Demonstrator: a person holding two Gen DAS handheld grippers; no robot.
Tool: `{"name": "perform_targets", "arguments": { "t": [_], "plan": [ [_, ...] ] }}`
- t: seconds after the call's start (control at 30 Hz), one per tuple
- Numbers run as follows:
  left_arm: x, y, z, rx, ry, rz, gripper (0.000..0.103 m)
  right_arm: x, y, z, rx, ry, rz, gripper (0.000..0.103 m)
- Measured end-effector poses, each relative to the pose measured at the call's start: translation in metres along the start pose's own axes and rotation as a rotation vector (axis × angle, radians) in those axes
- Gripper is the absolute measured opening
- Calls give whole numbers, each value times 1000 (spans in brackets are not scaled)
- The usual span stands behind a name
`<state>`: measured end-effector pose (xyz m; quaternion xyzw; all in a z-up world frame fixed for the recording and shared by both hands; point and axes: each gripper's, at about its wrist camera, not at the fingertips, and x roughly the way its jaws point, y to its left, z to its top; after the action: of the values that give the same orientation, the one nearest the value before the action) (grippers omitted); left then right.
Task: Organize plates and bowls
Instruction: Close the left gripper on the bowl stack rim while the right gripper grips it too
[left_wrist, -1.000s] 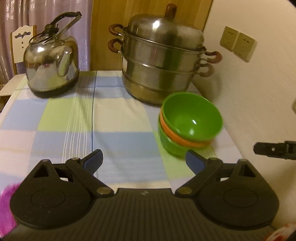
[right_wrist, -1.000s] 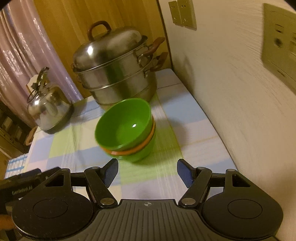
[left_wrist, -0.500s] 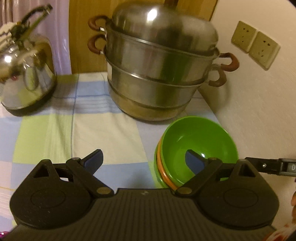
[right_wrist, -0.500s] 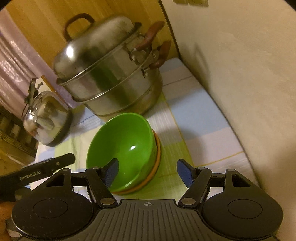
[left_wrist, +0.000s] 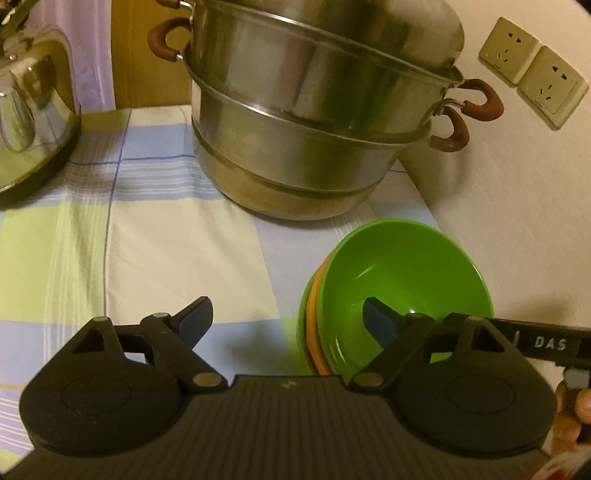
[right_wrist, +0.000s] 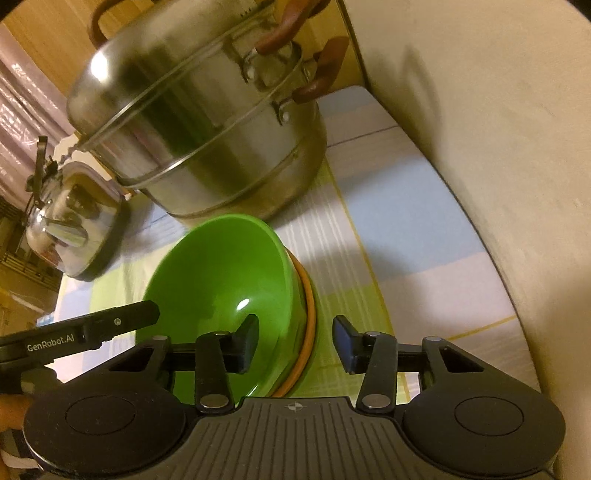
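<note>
Left tongs (left_wrist: 288, 317) stand wide apart, jaws just eased in a little; the near-left rim of the bowl stack sits between them, right finger (left_wrist: 380, 325) over the inside of the top green bowl (left_wrist: 402, 273), left finger over bare cloth, no pad touching. Right tongs (right_wrist: 295, 343) have just been narrowing, jaws half apart, straddling the stack's right rim: left pad (right_wrist: 247, 343) inside the top bowl, right pad outside, a gap on both sides, not pressing. Stack is three bowls nested, green on top, orange bowl (left_wrist: 316, 314) in the middle showing as a thin band, another green one underneath. It sits on the bench (left_wrist: 177, 240), covered with a checked cloth, just in front of the big steel steamer pot (left_wrist: 314, 140) and near the wall (left_wrist: 517, 203). Steel kettle (right_wrist: 74, 221) stands well apart at far left. Two wall sockets (left_wrist: 532, 70) above the pot's handles. Each tool shows in the other's view, a fingertip visible at frame edge.
</note>
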<state>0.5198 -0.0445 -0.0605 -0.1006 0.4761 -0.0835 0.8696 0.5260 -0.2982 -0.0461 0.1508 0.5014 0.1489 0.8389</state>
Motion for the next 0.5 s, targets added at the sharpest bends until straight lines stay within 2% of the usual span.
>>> {"name": "perform_targets", "arguments": {
  "t": [0.07,0.33,0.5],
  "plan": [
    [5,-1,0,6,12,3,87,6,-2,0,8,11,0,34],
    [18,-6,1,21,49,-14,86,16,-11,2,57,37,28,32],
    [27,-6,0,15,85,-19,77,21,-11,2,68,64,12,29]
  ]
}}
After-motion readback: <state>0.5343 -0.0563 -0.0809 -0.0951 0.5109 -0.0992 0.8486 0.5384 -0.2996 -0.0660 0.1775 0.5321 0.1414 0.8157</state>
